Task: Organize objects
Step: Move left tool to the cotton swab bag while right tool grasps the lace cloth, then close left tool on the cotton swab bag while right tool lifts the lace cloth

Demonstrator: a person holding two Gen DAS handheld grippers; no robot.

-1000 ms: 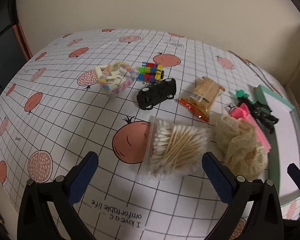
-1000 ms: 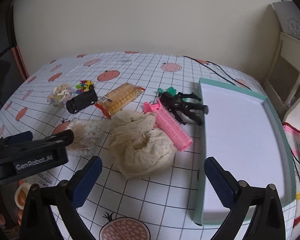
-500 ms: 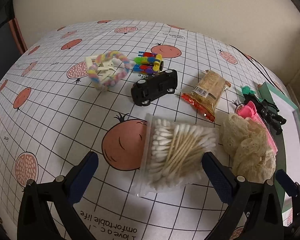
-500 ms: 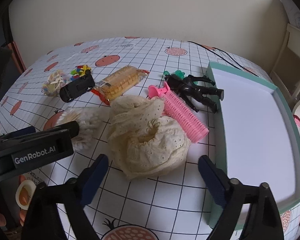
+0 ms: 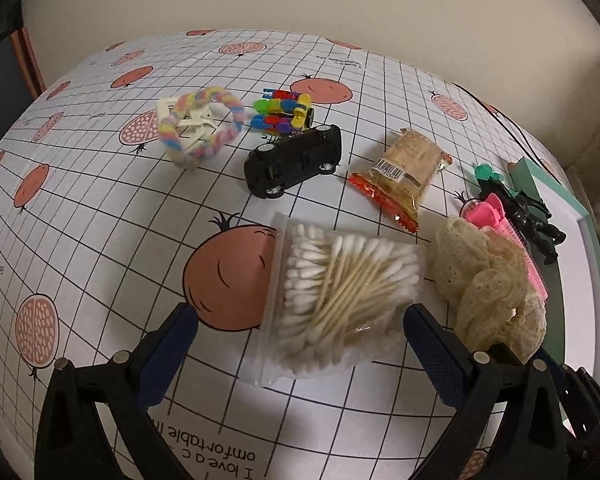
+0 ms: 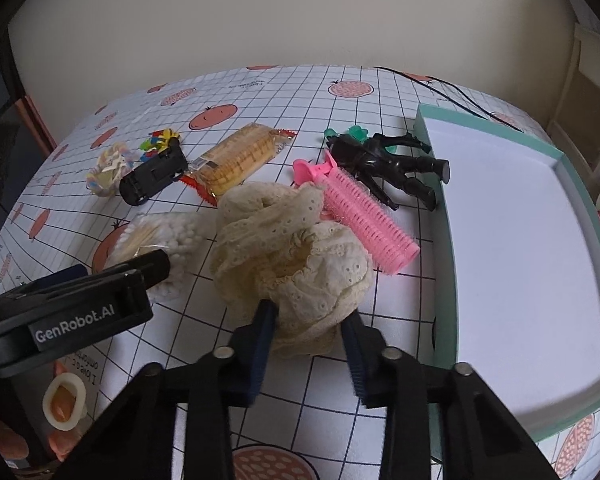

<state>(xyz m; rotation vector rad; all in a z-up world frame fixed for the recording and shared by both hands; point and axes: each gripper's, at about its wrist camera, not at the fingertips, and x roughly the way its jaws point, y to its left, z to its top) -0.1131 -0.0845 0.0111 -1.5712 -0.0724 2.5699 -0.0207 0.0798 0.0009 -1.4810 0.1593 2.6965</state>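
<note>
My right gripper (image 6: 308, 320) has its 2 blue pads pinched onto the near edge of the cream lace cloth (image 6: 288, 248), which lies bunched on the tablecloth (image 6: 340, 92) between the bag of cotton swabs (image 5: 340, 292) and the pink hair roller (image 6: 364, 216). The roller touches the cloth's far side. My left gripper (image 5: 300, 332) is spread wide, its pads on either side of the swab bag's near end, not touching it. Beyond sit a black toy car (image 5: 296, 160), a snack packet (image 5: 404, 172), a pastel hair tie (image 5: 200, 128) and a black figure (image 6: 388, 164) just beside the green tray (image 6: 440, 216).
</note>
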